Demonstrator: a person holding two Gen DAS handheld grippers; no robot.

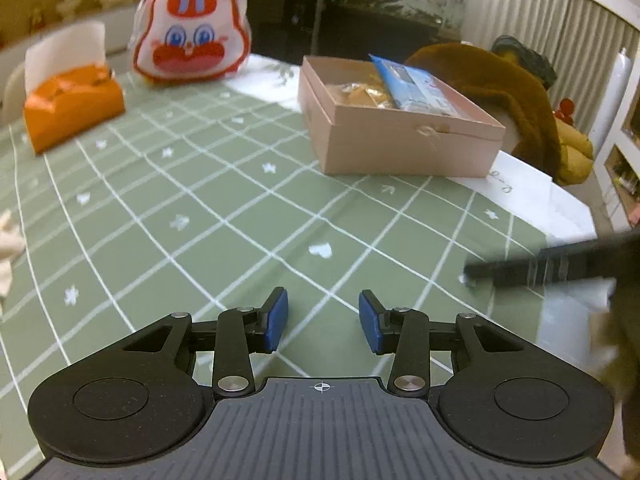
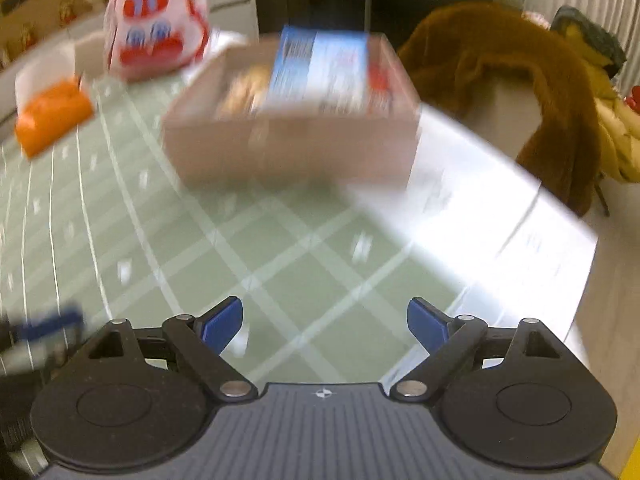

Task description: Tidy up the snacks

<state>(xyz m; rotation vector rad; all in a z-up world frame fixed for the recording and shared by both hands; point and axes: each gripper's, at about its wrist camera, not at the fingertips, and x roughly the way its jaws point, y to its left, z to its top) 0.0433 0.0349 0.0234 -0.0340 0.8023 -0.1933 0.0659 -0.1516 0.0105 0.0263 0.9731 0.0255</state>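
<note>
The pink cardboard box point(image 1: 404, 136) sits in the upper right of the left wrist view, lid off and open to the top, evidently serving as the collecting bin. A blue snack packet point(image 1: 416, 86) leans inside it, one end poking up over the far rim, probably because it is longer than the space left beside the clear-wrapped golden pastries point(image 1: 360, 94) lying lower in the box.

The left gripper point(image 1: 323, 322) hangs over the green checked tablecloth point(image 1: 200, 208) at the bottom centre of its frame, jaws partly apart with nothing between the blue pads. The right gripper point(image 2: 325, 326) stands wider, also empty, above bare cloth at the bottom of its own blurred view, with the box in the upper middle.

A rabbit-face bag point(image 1: 192, 28) stands at the upper left, likely a snack source not yet dealt with. An orange tissue box point(image 1: 72, 108) beside it seems unrelated. A brown fur garment point(image 1: 500, 96) lies behind the box.
</note>
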